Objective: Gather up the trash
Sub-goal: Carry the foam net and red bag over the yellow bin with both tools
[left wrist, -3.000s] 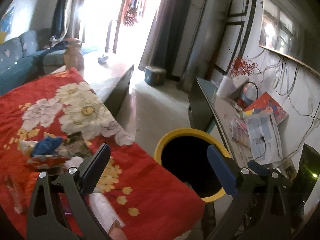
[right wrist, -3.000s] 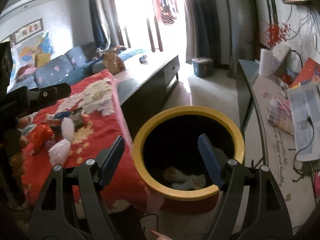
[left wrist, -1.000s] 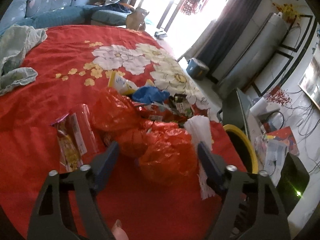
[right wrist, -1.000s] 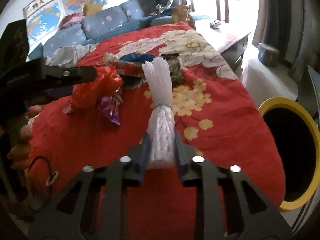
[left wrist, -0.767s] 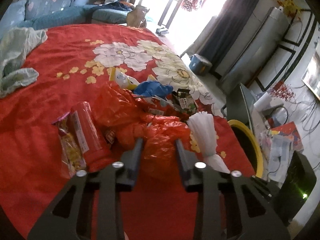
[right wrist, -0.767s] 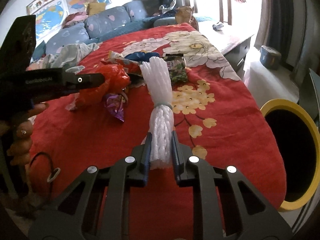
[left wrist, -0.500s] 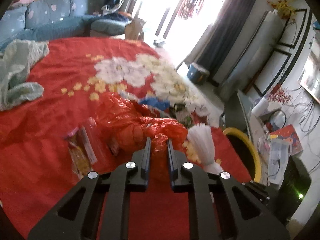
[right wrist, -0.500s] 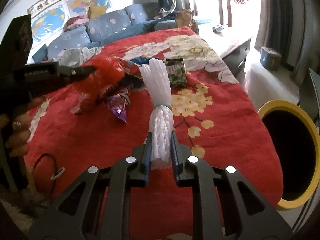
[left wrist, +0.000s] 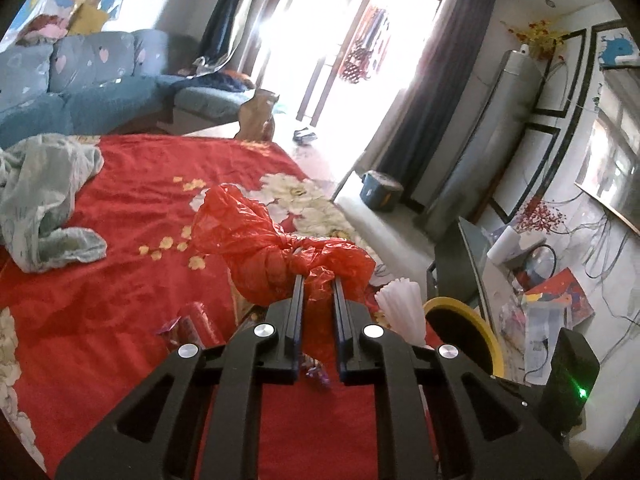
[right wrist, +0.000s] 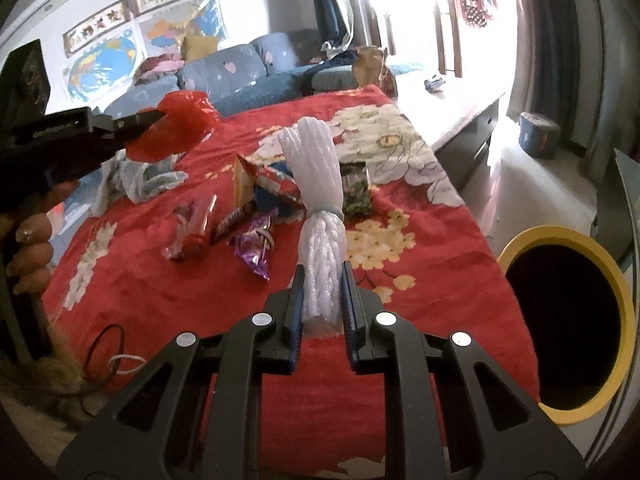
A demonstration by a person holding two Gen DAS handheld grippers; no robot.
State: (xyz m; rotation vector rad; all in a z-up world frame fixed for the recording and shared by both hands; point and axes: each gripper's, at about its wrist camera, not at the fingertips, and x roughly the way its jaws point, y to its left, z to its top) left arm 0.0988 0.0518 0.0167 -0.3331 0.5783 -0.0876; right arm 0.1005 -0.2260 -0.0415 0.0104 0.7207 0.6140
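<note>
My left gripper (left wrist: 317, 280) is shut on a crumpled red plastic bag (left wrist: 256, 240), which hangs lifted above the red flowered cloth (left wrist: 100, 280). In the right wrist view that same left gripper (right wrist: 154, 114) sits at the upper left with the red plastic bag (right wrist: 176, 128) raised off the cloth. My right gripper (right wrist: 323, 270) is shut on a white foam net sleeve (right wrist: 320, 184) that stands up between its fingers; its white tip (left wrist: 402, 304) shows in the left wrist view. The yellow-rimmed bin (right wrist: 568, 320) stands to the right, beside the cloth's edge.
Several wrappers lie on the cloth: a purple one (right wrist: 256, 248), a clear tube with a red end (right wrist: 192, 228) and a green packet (right wrist: 356, 188). A pale green garment (left wrist: 40, 200) lies at left. A hand (right wrist: 28, 240) holds the left tool. A side table with papers (left wrist: 532, 304) is right.
The left gripper closed on the red bag and lifted it off the cloth, uncovering wrappers beneath. The right gripper kept its grip on the white foam sleeve and rose a little.
</note>
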